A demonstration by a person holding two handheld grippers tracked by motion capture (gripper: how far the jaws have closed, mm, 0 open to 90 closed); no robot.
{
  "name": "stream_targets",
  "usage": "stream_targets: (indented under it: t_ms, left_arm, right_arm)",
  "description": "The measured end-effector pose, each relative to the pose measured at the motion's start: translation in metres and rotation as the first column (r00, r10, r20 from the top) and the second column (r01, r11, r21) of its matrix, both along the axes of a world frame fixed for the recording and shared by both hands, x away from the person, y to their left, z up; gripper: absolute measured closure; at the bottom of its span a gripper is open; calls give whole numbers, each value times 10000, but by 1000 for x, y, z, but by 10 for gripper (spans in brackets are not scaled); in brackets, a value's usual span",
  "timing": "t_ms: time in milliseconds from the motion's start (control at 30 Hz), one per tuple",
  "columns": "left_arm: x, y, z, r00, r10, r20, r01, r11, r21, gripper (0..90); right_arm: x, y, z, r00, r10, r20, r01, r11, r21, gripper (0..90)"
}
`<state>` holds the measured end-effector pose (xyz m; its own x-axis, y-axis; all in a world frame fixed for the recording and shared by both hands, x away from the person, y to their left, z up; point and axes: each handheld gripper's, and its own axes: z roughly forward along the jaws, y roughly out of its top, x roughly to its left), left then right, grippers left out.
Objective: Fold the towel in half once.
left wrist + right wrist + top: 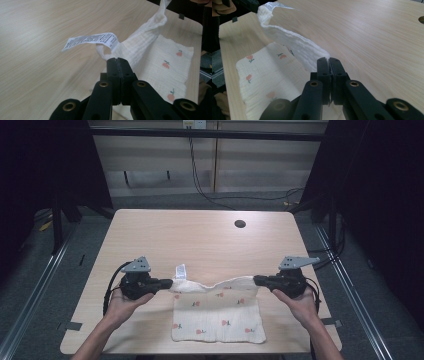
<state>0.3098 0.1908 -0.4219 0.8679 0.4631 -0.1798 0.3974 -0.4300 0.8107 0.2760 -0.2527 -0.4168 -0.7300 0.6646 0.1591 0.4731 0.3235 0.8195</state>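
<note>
**Folding the cloth: both far corners pinched and lifted**

I am working over the worktop [200,235], where the cloth [220,317] is lying between my two tools, its near part flat and its far edge raised. I am holding the left tool [169,283] pressed together on one far corner and the right tool [257,280] pinching the other, presumably so the edge hangs taut enough to fold over evenly. The left gripper view is showing me a care label [92,40] sticking out just beyond that tool's tip; the right gripper view is showing the ridged hem [297,47] running away from its jaws.
</note>
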Motion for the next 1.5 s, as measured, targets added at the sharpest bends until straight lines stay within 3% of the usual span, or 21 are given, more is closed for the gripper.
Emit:
stream_targets:
  t_ms: [300, 533, 633, 667, 833, 1000, 1133, 1167, 1300, 1433, 1500]
  left_arm:
    - [-12, 2, -9, 9992, -313, -257, 319, 9993, 215, 895]
    - [-18, -2, -20, 9977, -490, -467, 504, 9983, 299, 895]
    - [-22, -2, -29, 9972, -571, -479, 605, 9955, 730, 894]
    - [-24, -1, -30, 9964, -568, -635, 609, 9961, 642, 894]
    - [-36, -3, -30, 9950, -779, -628, 821, 9944, 672, 894]
    - [-39, -1, -37, 9916, -902, -927, 962, 9934, 625, 892]
    - [-42, -3, -47, 9867, -1148, -1148, 1246, 9888, 818, 886]
    - [-45, -6, -52, 9841, -1301, -1211, 1426, 9846, 1009, 883]
    - [-49, -7, -53, 9821, -1470, -1176, 1606, 9801, 1166, 824]
    - [-53, -7, -54, 9784, -1626, -1280, 1773, 9776, 1133, 799]
    - [-55, -7, -52, 9759, -1807, -1224, 1937, 9756, 1038, 789]
  right_arm:
    - [-25, -6, -5, 9995, 244, -198, -248, 9995, -182, 879]
    - [-35, -6, -21, 9987, 310, -402, -319, 9993, -211, 879]
    - [-40, -7, -26, 9981, 363, -502, -378, 9988, -299, 878]
    - [-42, -6, -27, 9980, 378, -511, -398, 9984, -391, 878]
    - [-51, -6, -34, 9967, 425, -698, -461, 9977, -503, 878]
    - [-58, -6, -42, 9960, 432, -786, -487, 9964, -694, 876]
    - [-62, -5, -53, 9939, 534, -962, -617, 9944, -855, 869]
    - [-63, -5, -54, 9931, 513, -1056, -607, 9943, -877, 868]
    - [-67, -7, -57, 9926, 429, -1140, -537, 9942, -931, 841]
    - [-71, -12, -56, 9917, 348, -1240, -444, 9961, -761, 811]
    - [-73, -10, -58, 9908, 368, -1302, -500, 9938, -995, 800]
